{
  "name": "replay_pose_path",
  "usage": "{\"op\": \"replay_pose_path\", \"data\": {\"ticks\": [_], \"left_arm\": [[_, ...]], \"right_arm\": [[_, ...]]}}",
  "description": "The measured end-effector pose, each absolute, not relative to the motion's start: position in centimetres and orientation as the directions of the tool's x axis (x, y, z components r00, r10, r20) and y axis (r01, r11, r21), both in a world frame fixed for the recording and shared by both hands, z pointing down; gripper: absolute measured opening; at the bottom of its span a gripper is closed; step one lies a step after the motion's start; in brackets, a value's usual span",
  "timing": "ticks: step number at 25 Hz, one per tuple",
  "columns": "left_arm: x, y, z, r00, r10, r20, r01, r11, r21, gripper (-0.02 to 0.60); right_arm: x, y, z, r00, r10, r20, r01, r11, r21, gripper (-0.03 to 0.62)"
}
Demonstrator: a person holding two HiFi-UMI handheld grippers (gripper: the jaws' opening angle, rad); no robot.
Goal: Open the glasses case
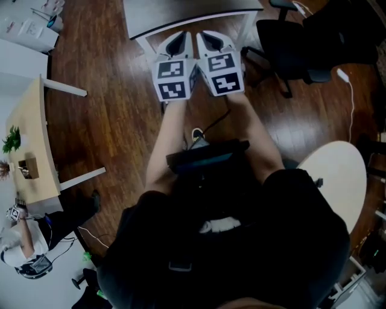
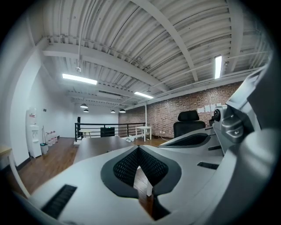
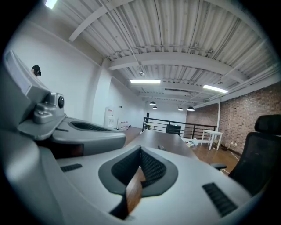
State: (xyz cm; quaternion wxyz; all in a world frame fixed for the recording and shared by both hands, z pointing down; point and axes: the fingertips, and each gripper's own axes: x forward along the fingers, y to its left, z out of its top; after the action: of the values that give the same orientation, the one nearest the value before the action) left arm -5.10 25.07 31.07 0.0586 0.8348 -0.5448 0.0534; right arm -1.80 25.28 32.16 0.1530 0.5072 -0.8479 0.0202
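Left hand-held gripper (image 1: 180, 43) and right hand-held gripper (image 1: 212, 42): jaws fully together, nothing between them, side by side at the counter's (image 1: 181, 15) near edge. Glasses case: in no view. Expect a light, stiff, smooth shell; pin the base and lift the lid at its front seam.

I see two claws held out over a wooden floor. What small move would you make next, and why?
Probably step closer to the grey table ahead. The left gripper and right gripper are both shut with nothing between their jaws, side by side and pointing towards it. No glasses case is clearly visible yet; a small dark thing on the tabletop is too small to identify.
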Motion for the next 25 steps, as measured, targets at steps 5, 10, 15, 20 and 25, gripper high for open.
{"op": "replay_pose_path", "data": {"ticks": [5,10,15,20,25], "left_arm": [[-7.2,22.3,31.0,0.399,-0.906,0.144,-0.917,-0.395,0.052,-0.005],[-8.7,19.9,30.7,0.414,-0.900,0.135,-0.910,-0.410,0.055,-0.005],[-9.4,18.2,31.3,0.426,-0.894,0.141,-0.905,-0.420,0.067,-0.005],[-9.3,15.8,31.8,0.430,-0.890,0.152,-0.903,-0.423,0.076,-0.005],[-8.9,12.5,31.8,0.433,-0.888,0.153,-0.902,-0.425,0.081,-0.005]], "right_arm": [[-3.9,22.6,32.0,-0.437,-0.854,0.283,-0.865,0.485,0.128,0.005],[-5.4,20.2,31.7,-0.428,-0.860,0.279,-0.869,0.477,0.135,0.005],[-6.3,18.5,32.2,-0.421,-0.859,0.291,-0.870,0.473,0.137,0.005],[-6.2,16.1,32.8,-0.418,-0.856,0.305,-0.871,0.472,0.133,0.005],[-5.9,12.8,33.0,-0.418,-0.854,0.311,-0.871,0.474,0.131,0.005]]}}
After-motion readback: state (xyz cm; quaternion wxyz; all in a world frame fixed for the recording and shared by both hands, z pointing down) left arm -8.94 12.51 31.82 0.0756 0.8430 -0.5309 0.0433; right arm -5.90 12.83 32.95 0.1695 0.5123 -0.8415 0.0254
